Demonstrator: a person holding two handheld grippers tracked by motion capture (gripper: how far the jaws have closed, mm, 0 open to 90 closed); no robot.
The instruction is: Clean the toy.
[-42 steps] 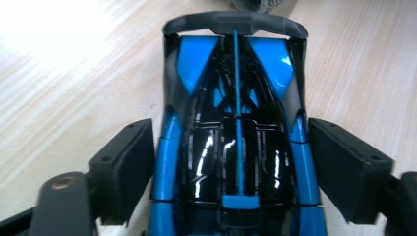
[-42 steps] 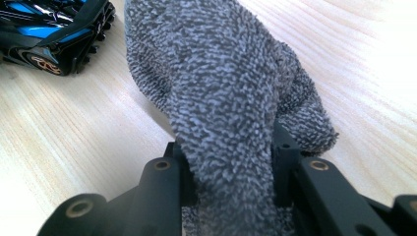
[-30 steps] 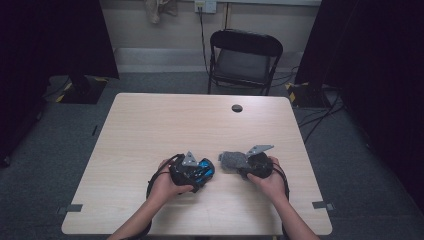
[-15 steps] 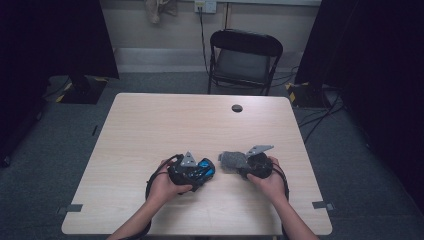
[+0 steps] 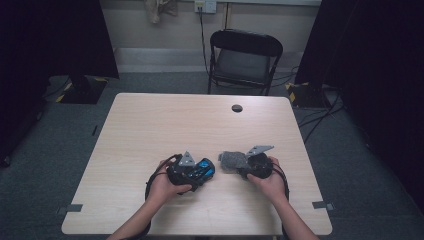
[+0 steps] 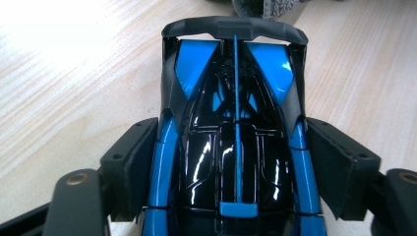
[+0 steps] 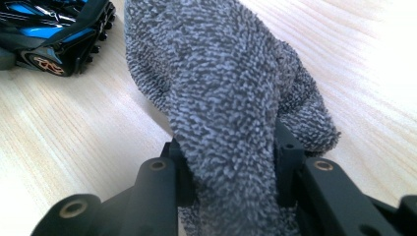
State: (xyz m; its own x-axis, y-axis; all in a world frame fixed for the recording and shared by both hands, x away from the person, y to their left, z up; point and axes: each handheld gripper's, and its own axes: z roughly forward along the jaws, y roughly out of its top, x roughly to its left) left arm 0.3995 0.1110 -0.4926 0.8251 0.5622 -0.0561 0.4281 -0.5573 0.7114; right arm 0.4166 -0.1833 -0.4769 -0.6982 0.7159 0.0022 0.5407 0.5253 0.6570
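- The left gripper (image 6: 236, 162) was seen with its jaws spread just to the width of a blue-and-black toy car (image 6: 235, 123), whose flanks were pinched between them.
- The right gripper (image 7: 231, 162) was clamped narrowly on a grey terry cloth (image 7: 221, 83).
- The car and the cloth were held near the worktop's (image 5: 165, 125) 6 o'clock edge, the cloth at 3 o'clock of the car.

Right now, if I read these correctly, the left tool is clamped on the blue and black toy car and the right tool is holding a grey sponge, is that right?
Not quite: the right tool holds a grey terry cloth, not a sponge; the right gripper view shows its looped fabric folded between the jaws. The rest stands: the left tool is clamped on the blue and black toy car.
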